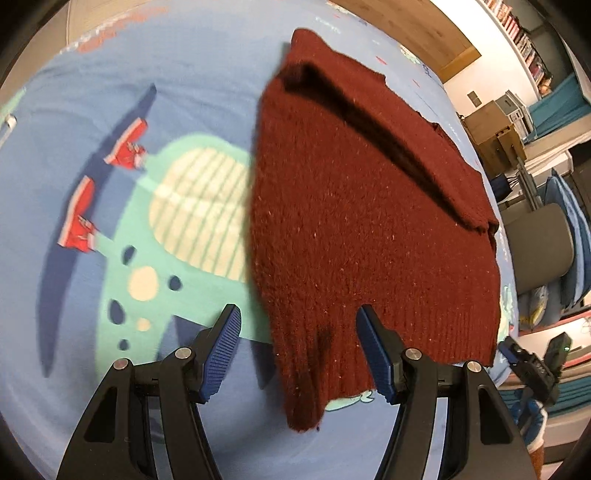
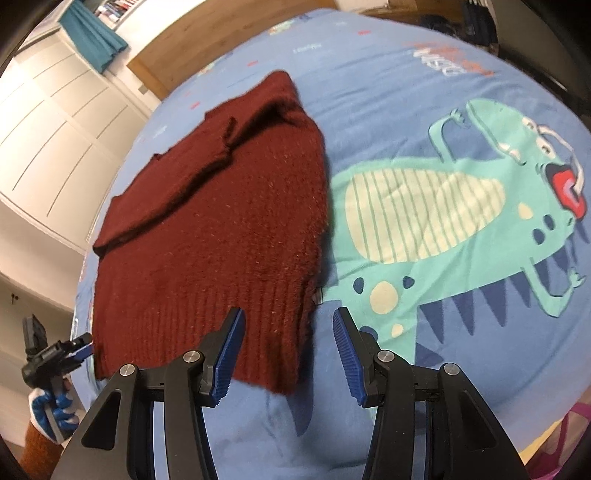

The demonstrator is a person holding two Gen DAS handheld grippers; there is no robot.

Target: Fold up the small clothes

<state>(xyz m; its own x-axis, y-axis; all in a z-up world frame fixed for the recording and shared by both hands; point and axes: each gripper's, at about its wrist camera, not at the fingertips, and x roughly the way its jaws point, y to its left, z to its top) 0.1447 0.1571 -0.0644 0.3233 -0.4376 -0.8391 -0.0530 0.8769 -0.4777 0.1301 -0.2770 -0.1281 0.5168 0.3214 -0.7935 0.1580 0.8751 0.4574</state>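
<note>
A dark red knitted sweater [image 1: 354, 221] lies flat on a blue dinosaur-print bedsheet [image 1: 110, 92], with one sleeve folded across its body. My left gripper [image 1: 299, 332] hovers open over one corner of the ribbed hem; the corner lies between the blue pads [image 1: 221, 354] without touching them. The right wrist view shows the same sweater [image 2: 221, 229] from its other hem corner. There my right gripper [image 2: 288, 332] is open too, with the hem edge under its left pad [image 2: 229, 354]. Each view catches the other gripper at the bed's edge: the right gripper [image 1: 532, 362] and the left gripper [image 2: 55, 354], held by a gloved hand [image 2: 51, 413].
The green dinosaur print [image 2: 443, 229] fills the sheet beside the sweater. A wooden headboard [image 1: 406, 26] stands at the far end. Beyond the bed are a grey chair [image 1: 535, 251], cardboard boxes [image 1: 491, 129], a white wardrobe [image 2: 55, 129] and a teal curtain [image 2: 92, 33].
</note>
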